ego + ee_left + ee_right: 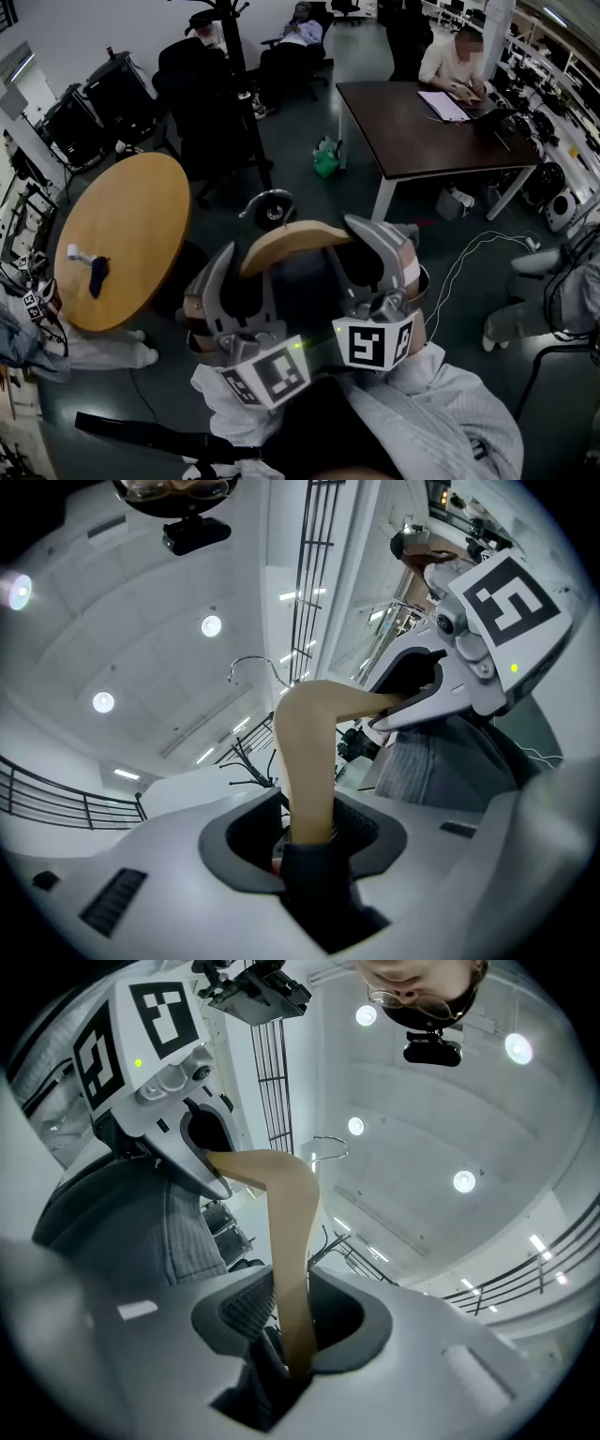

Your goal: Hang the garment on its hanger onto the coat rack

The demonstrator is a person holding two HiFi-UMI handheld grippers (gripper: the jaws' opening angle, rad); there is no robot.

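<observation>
A curved wooden hanger [292, 240] carries a dark garment [302, 281] that hangs between my two grippers. My left gripper [223, 281] is shut on the hanger's left arm [306, 752], with dark cloth [319, 883] bunched in its jaws. My right gripper [373, 255] is shut on the right arm [287, 1232]. The metal hook [251, 663] points up towards the ceiling. The black coat rack [231, 66] stands a few steps ahead on its round base [272, 208], and its branches [246, 761] show past the left jaws.
A round wooden table [122, 234] stands at the left. A dark rectangular table [422, 131] with a seated person is at the right. Black chairs [202, 112] crowd around the rack. A green bag [326, 159] and white cables [469, 253] lie on the floor.
</observation>
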